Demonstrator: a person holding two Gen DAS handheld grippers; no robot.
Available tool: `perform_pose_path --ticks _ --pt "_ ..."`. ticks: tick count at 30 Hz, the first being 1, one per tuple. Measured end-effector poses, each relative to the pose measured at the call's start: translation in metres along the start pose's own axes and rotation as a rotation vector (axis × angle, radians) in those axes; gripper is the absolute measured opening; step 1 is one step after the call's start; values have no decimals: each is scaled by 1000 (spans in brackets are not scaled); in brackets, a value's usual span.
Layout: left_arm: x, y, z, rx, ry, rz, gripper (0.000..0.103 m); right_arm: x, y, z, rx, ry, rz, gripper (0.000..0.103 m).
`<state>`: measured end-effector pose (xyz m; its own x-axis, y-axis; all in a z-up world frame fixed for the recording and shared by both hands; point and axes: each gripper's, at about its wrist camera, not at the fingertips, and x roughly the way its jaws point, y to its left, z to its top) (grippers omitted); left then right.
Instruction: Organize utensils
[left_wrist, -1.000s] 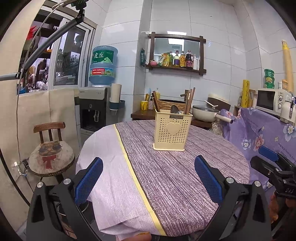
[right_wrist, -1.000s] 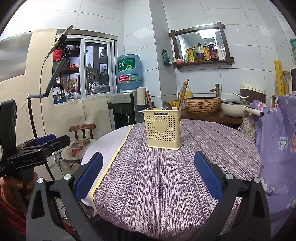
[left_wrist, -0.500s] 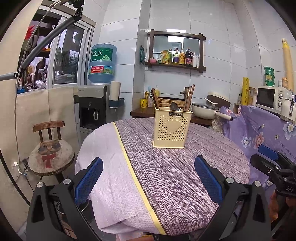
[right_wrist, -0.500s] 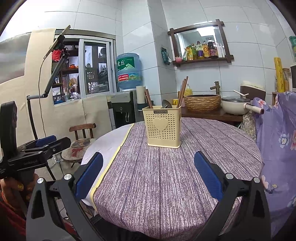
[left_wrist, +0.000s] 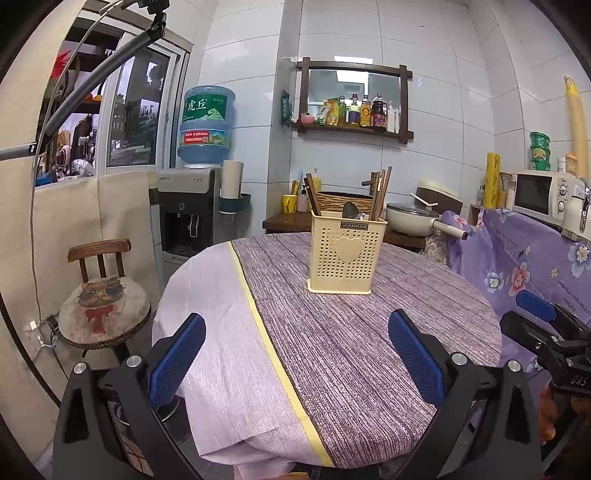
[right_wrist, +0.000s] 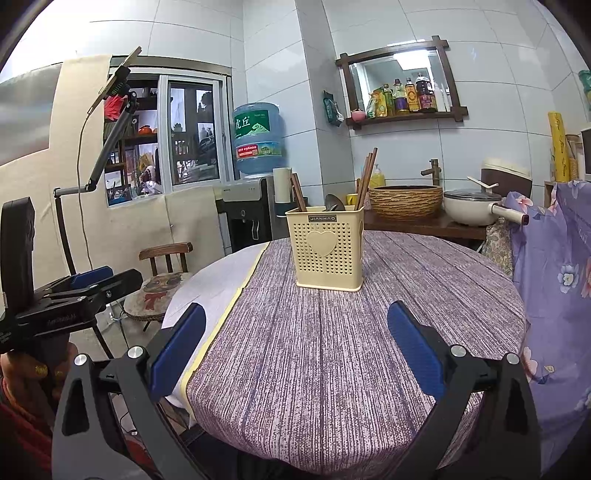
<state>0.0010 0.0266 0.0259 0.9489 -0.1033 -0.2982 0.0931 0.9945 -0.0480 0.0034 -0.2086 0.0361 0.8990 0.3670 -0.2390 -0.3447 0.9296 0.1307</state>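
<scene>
A cream perforated utensil holder (left_wrist: 347, 254) with a heart on its front stands upright on the round table (left_wrist: 332, 350). Brown chopsticks (left_wrist: 382, 194) and a metal spoon (left_wrist: 350, 209) stick out of it. The holder also shows in the right wrist view (right_wrist: 327, 251), with chopsticks (right_wrist: 366, 175) in it. My left gripper (left_wrist: 297, 350) is open and empty, held back at the table's near edge. My right gripper (right_wrist: 297, 339) is open and empty, also at the near edge, to the right of the left one.
The table carries a purple striped cloth over a pale cloth (left_wrist: 207, 314). A wooden chair (left_wrist: 105, 299) stands left of it, a water dispenser (left_wrist: 192, 218) behind. A counter with a basket (right_wrist: 406, 201) and a pot (right_wrist: 472, 210) lies beyond. Floral fabric (left_wrist: 524, 266) hangs at right.
Both grippers have drifted slightly; the holder sits a little lower in the left view and lower-left in the right view. Both stay open and empty.
</scene>
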Motion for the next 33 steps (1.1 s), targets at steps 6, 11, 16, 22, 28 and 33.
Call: perform_pose_path --ticks 6,11,16,22,28,33 --pt "1 -2 0 -3 11 0 98 0 -1 -1 5 3 1 97" --pt "1 -2 0 -3 14 -1 98 1 -1 -1 9 6 4 97" --pt "2 -3 0 -5 21 1 98 3 1 -1 5 11 7 97" --pt "3 -4 -1 -7 21 2 98 4 0 -2 7 15 8 97" --pt "3 -4 -2 -7 25 1 98 3 0 -3 8 16 9 97" --pt "3 -4 -3 -6 30 2 98 4 0 -3 9 20 11 97"
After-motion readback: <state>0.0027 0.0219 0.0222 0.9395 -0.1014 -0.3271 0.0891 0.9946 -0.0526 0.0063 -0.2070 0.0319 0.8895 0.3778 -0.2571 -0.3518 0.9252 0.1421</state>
